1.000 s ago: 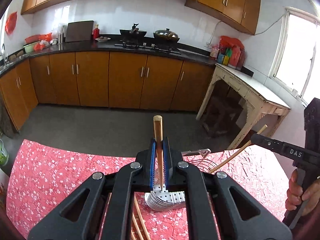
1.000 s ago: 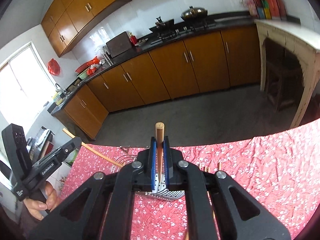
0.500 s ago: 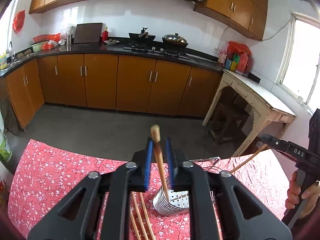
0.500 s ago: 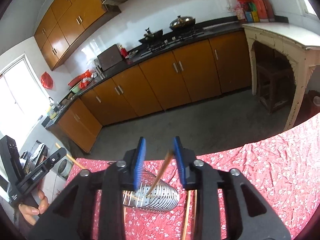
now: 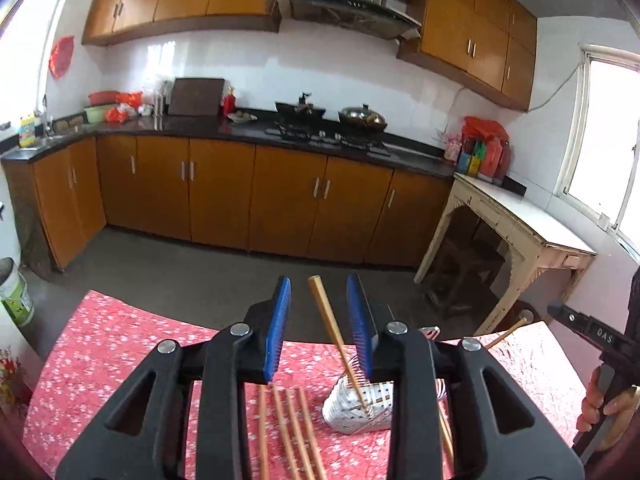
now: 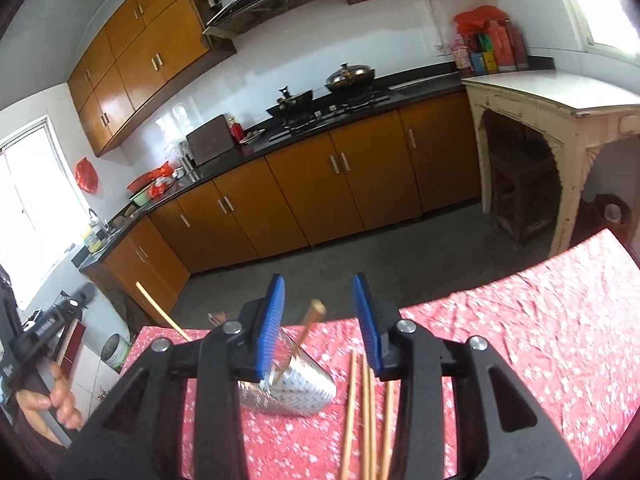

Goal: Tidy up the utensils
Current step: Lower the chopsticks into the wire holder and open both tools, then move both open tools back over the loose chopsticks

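The left gripper has its jaws spread, having just been opening, with a chopstick standing loose between the blue pads and touching neither; its lower end sits inside the perforated metal holder on the red flowered cloth of the bench. The right gripper is likewise spread, its jaws having just opened, and a second chopstick leans free between them with its tip down in the same holder.

More chopsticks lie flat on the cloth just beside the holder, not yet sorted; in the right wrist view they run toward the camera under the jaws.

The main risk is the holder itself; it appears tilted, though the fisheye bend makes that hard to be sure of; if it is leaning, two long sticks resting against its rim could tip it over and spill them back on the bench. A second risk is that either pad brushes the loose stick on the way out and flicks it from the holder, since each stick stands in the gap with little room to spare. The two grippers also work close over one small holder, so a careless pull-back could knock one against the other; the crumpled cloth could let the holder slide if nudged.
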{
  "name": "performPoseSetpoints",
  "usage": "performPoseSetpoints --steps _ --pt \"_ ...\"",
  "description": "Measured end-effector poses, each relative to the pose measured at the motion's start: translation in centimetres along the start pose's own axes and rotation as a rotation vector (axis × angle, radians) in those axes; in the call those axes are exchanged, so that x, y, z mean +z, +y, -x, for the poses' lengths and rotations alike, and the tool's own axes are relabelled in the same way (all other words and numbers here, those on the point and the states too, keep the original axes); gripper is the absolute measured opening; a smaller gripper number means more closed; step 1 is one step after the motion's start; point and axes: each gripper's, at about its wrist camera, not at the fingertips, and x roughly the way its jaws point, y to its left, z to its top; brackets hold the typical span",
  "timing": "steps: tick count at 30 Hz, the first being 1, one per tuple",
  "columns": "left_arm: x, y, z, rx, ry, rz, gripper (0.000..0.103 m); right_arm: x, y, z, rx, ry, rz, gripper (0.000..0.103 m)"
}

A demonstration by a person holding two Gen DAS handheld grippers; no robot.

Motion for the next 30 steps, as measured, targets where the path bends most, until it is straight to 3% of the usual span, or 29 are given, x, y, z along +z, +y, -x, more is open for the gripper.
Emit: performPoseSetpoints --steps 5,11,16,23,30 --pt "-3.4 2.2 2.7 0.053 0.001 -0.019 0.032 -4.5 -2.8 1.5 -0.071 0.04 -0.005 0.037" --pt "-10.3 4.7 2.4 0.123 0.108 -0.08 0.033 -11.3 -5.3 0.5 -0.121 0.159 -0.02 0.037" --pt "-15.1 6.1 1.3 0.115 0.195 -0.085 0.033 -16.6 -5.5 -1.8 -0.12 0.283 -0.016 0.02" --pt "-19.9 7.1 0.3 0.108 0.273 -0.076 0.033 -20.2 -4.5 -3.7 -0.13 0.341 0.032 0.014" --pt "-21.5 7.0 -0.1 0.095 0.304 -0.065 0.033 -21.3 -3.9 -5.0 -0.164 0.366 0.083 0.013"
